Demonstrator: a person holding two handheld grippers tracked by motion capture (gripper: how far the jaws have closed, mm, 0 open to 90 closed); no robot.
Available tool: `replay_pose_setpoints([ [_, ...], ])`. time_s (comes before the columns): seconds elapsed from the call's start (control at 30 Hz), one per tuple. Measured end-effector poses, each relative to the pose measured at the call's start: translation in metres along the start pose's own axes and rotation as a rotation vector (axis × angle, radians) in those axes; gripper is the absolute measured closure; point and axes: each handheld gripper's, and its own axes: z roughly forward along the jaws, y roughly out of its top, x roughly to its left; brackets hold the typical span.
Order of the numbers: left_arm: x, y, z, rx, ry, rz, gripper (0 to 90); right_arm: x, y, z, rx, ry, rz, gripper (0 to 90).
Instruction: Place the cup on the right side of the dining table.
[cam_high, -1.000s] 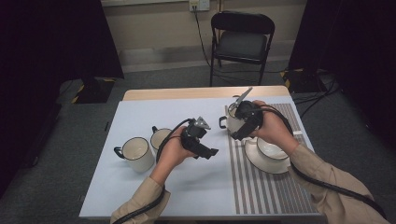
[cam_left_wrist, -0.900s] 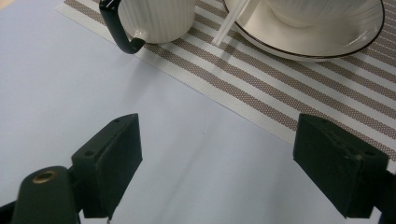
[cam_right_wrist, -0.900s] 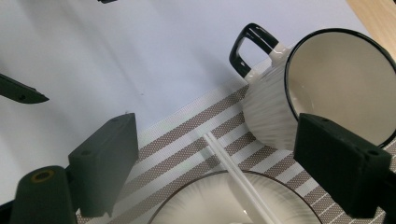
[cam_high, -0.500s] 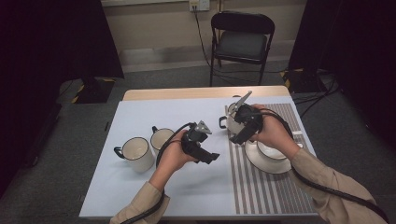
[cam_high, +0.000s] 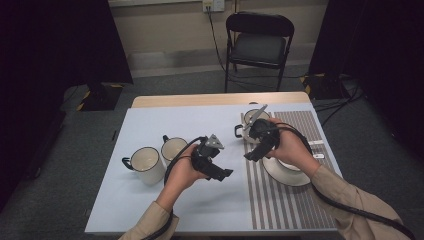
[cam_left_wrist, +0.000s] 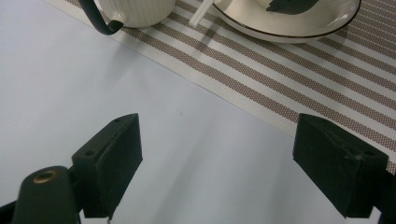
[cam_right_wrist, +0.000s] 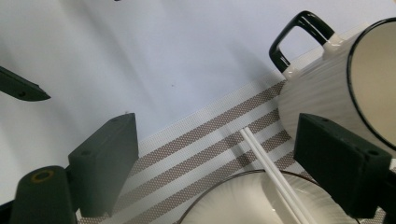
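**A:** Layout, big to small?

**B:** Table (cam_high: 150, 210) with a pale blue top. Striped placemat (cam_high: 280, 210) covers its right part. On the mat: a white plate (cam_high: 287, 175) with a dark rim, and behind it a ribbed white mug (cam_high: 250, 120), black handle pointing left. Two more mugs on the blue surface at left, well apart from the mat: left mug (cam_high: 145, 164) and middle mug (cam_high: 173, 148), standing just beside each other.

**A:** Grippers?

**B:** Left gripper (cam_high: 222, 174) is held over bare blue surface, near the mat's left edge. Jaws spread wide, nothing between them; in the left gripper view just tabletop and the mat's edge lie in the gap. Right gripper (cam_high: 252, 154) hovers over the mat's left part, between the ribbed mug and the plate. Jaws also wide apart and empty.

**A:** What's nearest the right one?

**B:** In the right gripper view: the ribbed mug sits at the right-hand jaw, the plate's rim lies below between the jaws, and a pair of white chopsticks (cam_right_wrist: 275, 179) runs across that rim onto the mat. Can't tell from that view whether the jaw touches the mug.

**A:** Contact anywhere else?

**B:** None visible. Both hands just grip the tool bodies, cables trailing back along the sleeves
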Motion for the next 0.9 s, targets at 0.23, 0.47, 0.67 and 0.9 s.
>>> replay_pose_setpoints([
  [0.23,-0.004,-0.008,0.001,-0.004,-0.013,-0.004,15.1,0.005,-0.003,0.002,-0.002,0.007,-0.007,13.2],
  [0.47,-0.007,-0.013,0.0,-0.001,-0.013,-0.01,15.1,0.007,-0.008,0.005,0.004,0.017,-0.01,13.2],
  [0.67,-0.008,-0.017,-0.002,-0.003,-0.012,-0.013,15.1,0.01,-0.012,0.006,0.001,0.023,-0.011,13.2],
  [0.9,-0.009,-0.024,-0.002,-0.002,-0.022,-0.013,15.1,0.016,-0.015,0.009,0.005,0.039,-0.018,13.2],
])
